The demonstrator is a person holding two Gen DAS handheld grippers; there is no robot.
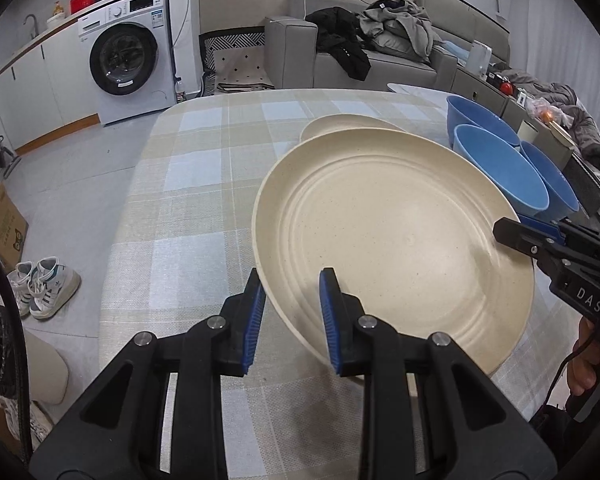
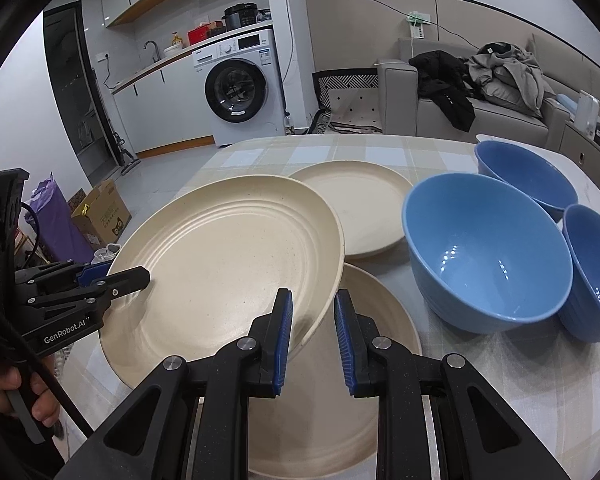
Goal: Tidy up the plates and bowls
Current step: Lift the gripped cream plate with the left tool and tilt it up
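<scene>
A large cream plate (image 1: 392, 232) (image 2: 228, 256) is tilted above the checked tablecloth. Both grippers straddle its rim without clamping it: my left gripper (image 1: 292, 312), also in the right wrist view (image 2: 128, 280), at its left edge, and my right gripper (image 2: 312, 328), also in the left wrist view (image 1: 512, 236), at its right edge. Both are open. A second cream plate (image 2: 364, 360) lies under my right gripper. A third cream plate (image 2: 364, 204) (image 1: 348, 122) lies farther back. Three blue bowls (image 2: 488, 252) (image 2: 528, 176) (image 2: 596, 272) stand at the right.
The table's left edge (image 1: 136, 184) drops to the floor with white shoes (image 1: 44, 284) and a cardboard box (image 2: 100, 212). A washing machine (image 1: 128, 56) and a grey sofa (image 1: 380, 56) with clothes stand beyond the table.
</scene>
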